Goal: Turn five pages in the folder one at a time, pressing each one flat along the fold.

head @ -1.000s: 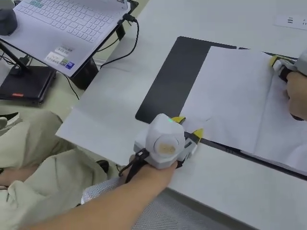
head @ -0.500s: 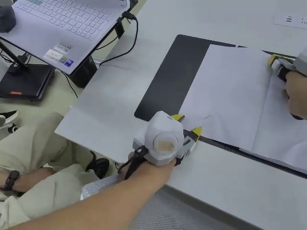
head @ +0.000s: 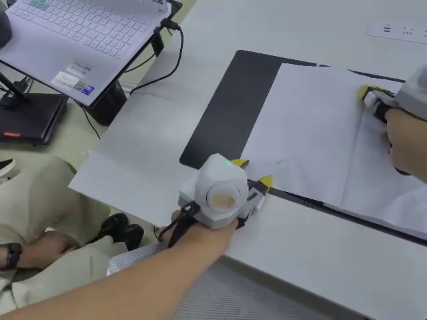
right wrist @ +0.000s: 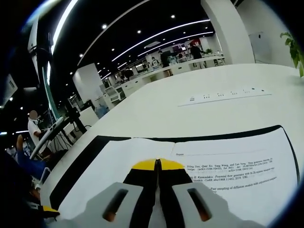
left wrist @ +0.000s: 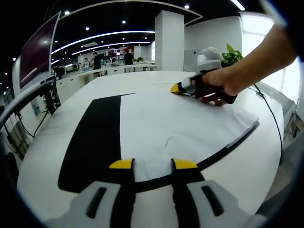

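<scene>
The black folder (head: pixel 223 110) lies open on the white table with a blank white page (head: pixel 303 130) turned onto its left side. My left gripper (head: pixel 252 171) stands open at the folder's near edge, by the page's lower left corner; the page edge (left wrist: pixel 152 173) runs just past its yellow tips. My right gripper (head: pixel 365 92) is shut, with its tips down on the paper at the far end of the fold. In the right gripper view the shut tips (right wrist: pixel 157 165) sit between the blank page (right wrist: pixel 114 159) and a printed page (right wrist: pixel 237 161).
An open laptop (head: pixel 87 33) on a stand sits at the far left, with a black cable (head: pixel 177 57) running toward the folder. A white power strip (right wrist: pixel 223 96) lies beyond the folder. The table's near edge (head: pixel 293 283) runs close under my left hand.
The whole picture has slid left with my head. Both grippers keep their places on the folder and the page lies as before.
</scene>
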